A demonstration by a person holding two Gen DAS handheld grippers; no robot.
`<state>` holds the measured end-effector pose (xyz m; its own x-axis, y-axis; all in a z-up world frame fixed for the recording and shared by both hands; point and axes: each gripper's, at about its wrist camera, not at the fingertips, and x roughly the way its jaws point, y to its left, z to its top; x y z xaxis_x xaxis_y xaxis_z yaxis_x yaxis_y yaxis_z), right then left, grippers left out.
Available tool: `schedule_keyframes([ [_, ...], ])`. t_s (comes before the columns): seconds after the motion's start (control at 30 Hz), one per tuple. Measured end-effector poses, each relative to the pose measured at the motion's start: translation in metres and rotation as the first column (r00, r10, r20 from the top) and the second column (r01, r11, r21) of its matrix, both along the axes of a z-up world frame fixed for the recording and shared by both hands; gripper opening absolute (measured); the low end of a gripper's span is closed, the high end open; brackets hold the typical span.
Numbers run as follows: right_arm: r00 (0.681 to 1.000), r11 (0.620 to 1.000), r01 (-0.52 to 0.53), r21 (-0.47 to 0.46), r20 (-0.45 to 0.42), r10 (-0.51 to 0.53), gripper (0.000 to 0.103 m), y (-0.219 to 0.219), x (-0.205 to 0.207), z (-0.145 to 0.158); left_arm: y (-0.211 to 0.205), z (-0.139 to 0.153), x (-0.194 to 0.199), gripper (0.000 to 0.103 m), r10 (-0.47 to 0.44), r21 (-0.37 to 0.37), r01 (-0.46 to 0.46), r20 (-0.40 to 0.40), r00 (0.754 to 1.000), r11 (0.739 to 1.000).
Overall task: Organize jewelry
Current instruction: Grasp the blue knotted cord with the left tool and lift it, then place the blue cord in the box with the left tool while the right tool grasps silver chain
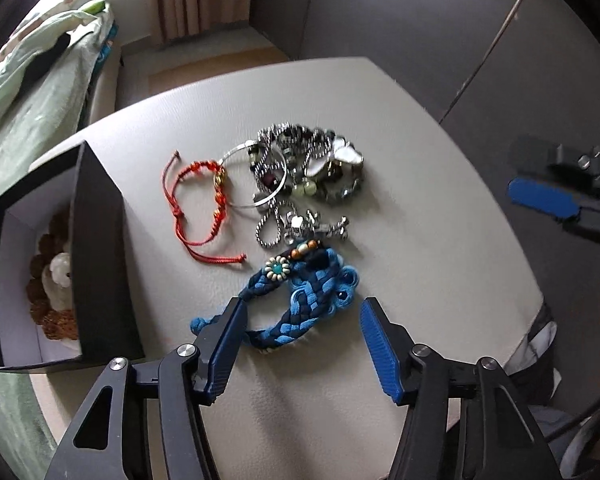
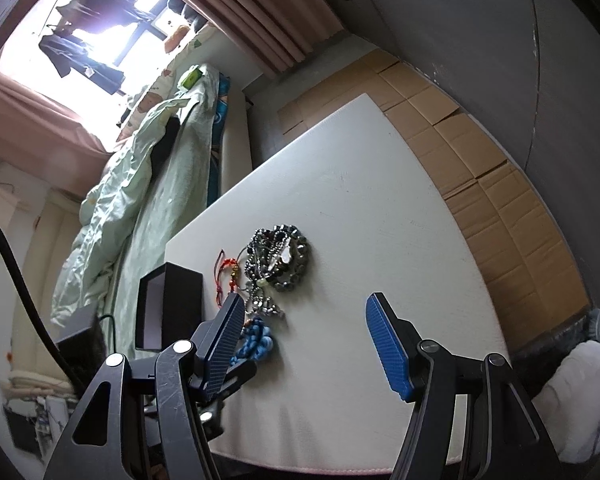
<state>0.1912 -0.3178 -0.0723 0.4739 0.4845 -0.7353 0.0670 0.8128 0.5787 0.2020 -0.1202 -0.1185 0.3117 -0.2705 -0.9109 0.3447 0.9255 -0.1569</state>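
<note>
1. Blue braided bracelet lies on the pale bench, at the near end of the jewelry spread, with a small flower charm and a few wooden beads at its far end.
2. The left gripper points steeply down over that bracelet, its blue-padded jaws partly open and straddling it; the left pad overlaps the braid's edge in the left wrist view, the right pad stands clear, and no squeeze on it shows.
3. Beyond the blue bracelet sits a tangle of silver chains and dark beads, with a thin silver bangle overlapping its left side.
4. A red cord bracelet lies just left of the bangle, its loose ends trailing toward the near side.
5. A black box stands open at the bench's left edge, holding brown beads and a pale carved piece.
6. The right gripper hovers over bare bench to the right of the jewelry, jaws partly open, nothing between them.
7. A bed with a green quilt runs along the bench's left side.
</note>
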Motion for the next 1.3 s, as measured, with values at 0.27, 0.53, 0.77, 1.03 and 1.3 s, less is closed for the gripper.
schedule_keyframes([
  [0.27,1.000,1.000,-0.014,0.000,-0.006,0.014,0.064,-0.001,0.001,-0.001,-0.012,-0.007,-0.007,0.045,-0.043,0.097,0.040,0.036,0.998,0.994],
  [0.53,0.999,0.999,-0.030,-0.020,-0.016,0.029,0.064,0.007,0.004,-0.005,0.004,0.002,-0.001,0.010,0.010,0.024,-0.011,0.038,0.999,1.000],
  [0.77,0.997,0.996,-0.078,-0.044,-0.022,0.077,0.064,0.026,0.010,-0.013,0.028,0.038,-0.001,0.009,0.100,-0.100,-0.086,0.134,0.986,0.991],
  [1.03,0.984,0.979,-0.177,-0.102,-0.006,0.177,0.060,0.062,0.018,-0.019,0.054,0.063,0.000,0.009,0.169,-0.200,-0.132,0.181,0.969,0.971],
  [1.3,0.964,0.953,-0.261,-0.155,0.008,0.265,0.056,0.094,0.031,-0.024,0.082,0.074,0.003,0.009,0.231,-0.255,-0.180,0.188,0.955,0.950],
])
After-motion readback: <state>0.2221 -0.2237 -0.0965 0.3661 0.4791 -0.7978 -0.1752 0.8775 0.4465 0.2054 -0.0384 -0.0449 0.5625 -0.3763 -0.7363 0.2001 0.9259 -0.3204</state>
